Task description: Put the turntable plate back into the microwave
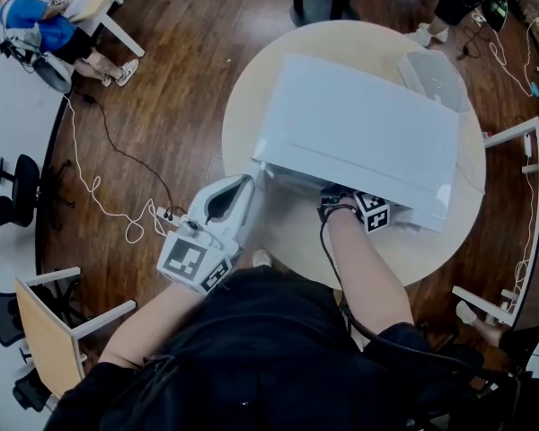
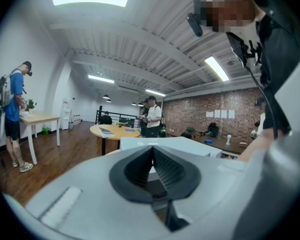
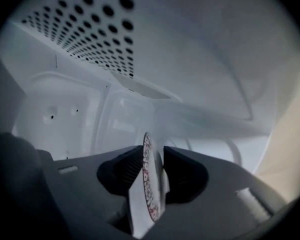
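A white microwave (image 1: 359, 133) stands on a round pale table (image 1: 251, 97), its opening facing me. My right gripper (image 3: 154, 156) reaches inside the cavity, and only its marker cube (image 1: 373, 212) shows in the head view. The turntable plate (image 3: 149, 184), white with a red patterned rim, stands edge-on between its jaws. It leans on the left pad with a thin gap at the right pad, so the gripper is open. My left gripper (image 1: 250, 187) hovers at the microwave's front left corner. In the left gripper view it (image 2: 152, 151) is shut with nothing in it.
A clear lidded box (image 1: 436, 77) sits on the table behind the microwave. White cables (image 1: 99, 187) trail over the wooden floor at the left. Chairs and small desks ring the table. A person in blue (image 1: 36, 30) sits at the far left, and others stand in the room.
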{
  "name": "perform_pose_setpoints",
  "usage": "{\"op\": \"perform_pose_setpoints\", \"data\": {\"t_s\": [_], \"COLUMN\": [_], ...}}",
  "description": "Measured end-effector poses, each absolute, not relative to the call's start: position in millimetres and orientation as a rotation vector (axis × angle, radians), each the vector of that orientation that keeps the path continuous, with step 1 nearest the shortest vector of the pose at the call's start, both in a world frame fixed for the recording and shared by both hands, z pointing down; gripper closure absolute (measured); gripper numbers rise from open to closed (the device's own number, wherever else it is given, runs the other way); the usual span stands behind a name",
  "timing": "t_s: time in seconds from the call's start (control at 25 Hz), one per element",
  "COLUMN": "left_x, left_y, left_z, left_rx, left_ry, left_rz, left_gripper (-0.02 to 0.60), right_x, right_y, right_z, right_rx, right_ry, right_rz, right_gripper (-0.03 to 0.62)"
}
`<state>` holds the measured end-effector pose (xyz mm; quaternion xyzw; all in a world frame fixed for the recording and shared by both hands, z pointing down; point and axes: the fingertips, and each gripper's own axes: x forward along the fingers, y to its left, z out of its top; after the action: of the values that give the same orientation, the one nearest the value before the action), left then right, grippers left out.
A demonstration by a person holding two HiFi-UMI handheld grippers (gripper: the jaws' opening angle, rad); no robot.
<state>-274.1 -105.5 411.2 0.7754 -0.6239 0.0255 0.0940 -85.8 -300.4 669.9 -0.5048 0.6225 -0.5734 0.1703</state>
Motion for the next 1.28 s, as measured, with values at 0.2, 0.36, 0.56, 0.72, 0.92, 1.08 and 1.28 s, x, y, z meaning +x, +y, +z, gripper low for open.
{"op": "perform_pose_setpoints", "data": {"t_s": [0.2,0.36,0.56,0.72,0.92,1.08,1.28], "left_x": [-269,-264,-256,-249,-251,-251,-246], "left_y": [-105,-104,-102,-100,-96,-96,-97], "left_z": [408,406,404,404,403,400,399], "left_rx": [2.328,2.350,2.383,2.408,2.416,2.427,2.428], "left_ry": [-1.831,-1.816,-1.794,-1.774,-1.769,-1.764,-1.750], "left_rz": [0.075,0.076,0.077,0.079,0.073,0.051,0.012], "left_gripper": [0.577,0.577,0.577,0.577,0.577,0.577,0.577], "right_x": [-80,-74,-67,-60,-62,-67,-61], "right_y": [-290,-281,-270,-267,-259,-250,-239], "right_z": [666,664,666,668,666,658,650], "right_rx": [-1.431,-1.428,-1.428,-1.426,-1.415,-1.382,-1.377], "right_ry": [1.759,1.746,1.738,1.719,1.736,1.749,1.834], "right_rz": [-1.629,-1.636,-1.635,-1.634,-1.626,-1.634,-1.621], "right_gripper": [0.448,0.447,0.447,0.447,0.447,0.447,0.447]}}
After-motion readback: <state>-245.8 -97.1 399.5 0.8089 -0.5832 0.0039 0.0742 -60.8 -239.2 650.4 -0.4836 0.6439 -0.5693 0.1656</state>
